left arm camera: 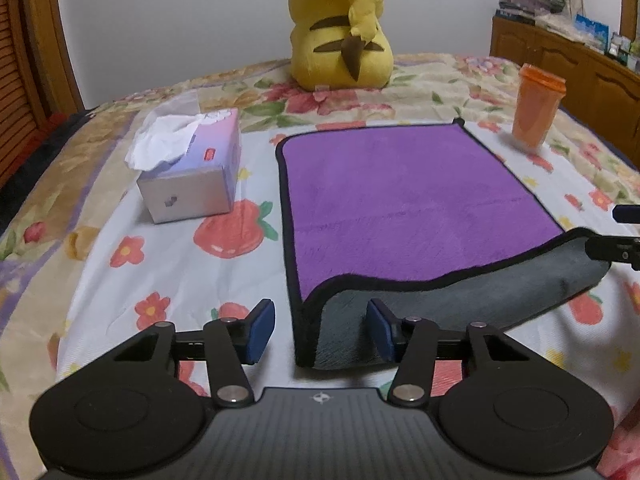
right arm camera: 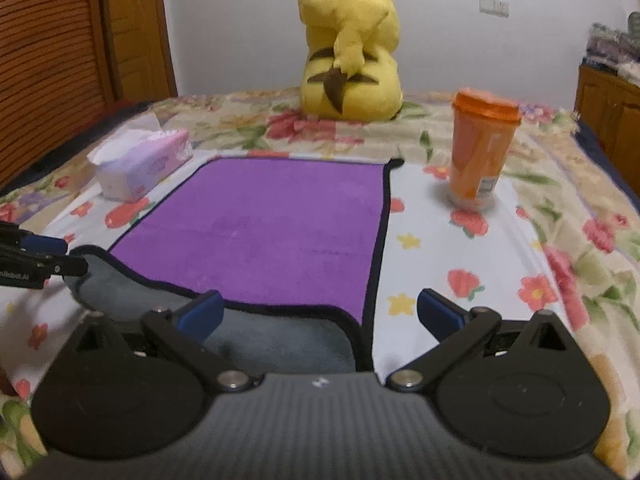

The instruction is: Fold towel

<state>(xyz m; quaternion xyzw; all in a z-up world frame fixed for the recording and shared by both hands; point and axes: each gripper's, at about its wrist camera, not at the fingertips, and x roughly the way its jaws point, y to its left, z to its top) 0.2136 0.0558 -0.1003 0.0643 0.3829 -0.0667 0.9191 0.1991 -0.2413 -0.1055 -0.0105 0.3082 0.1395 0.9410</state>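
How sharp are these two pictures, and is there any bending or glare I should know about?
Left wrist view: fisheye bows the wardrobe and cabinet; towel fairly sharp, tissue box slightly soft. Right wrist view: softer overall, orange cup and Pikachu plush smeared; dark vignette in corners. Dim, even light, no glare in either.

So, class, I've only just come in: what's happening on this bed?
A person with a gripper in each hand is starting to fold the purple towel spread on the floral bedspread. Its near edge is turned up, showing the grey underside. The left gripper and right gripper sit at the near corners, jaws open. A tissue box, orange cup and yellow plush toy stand around it.
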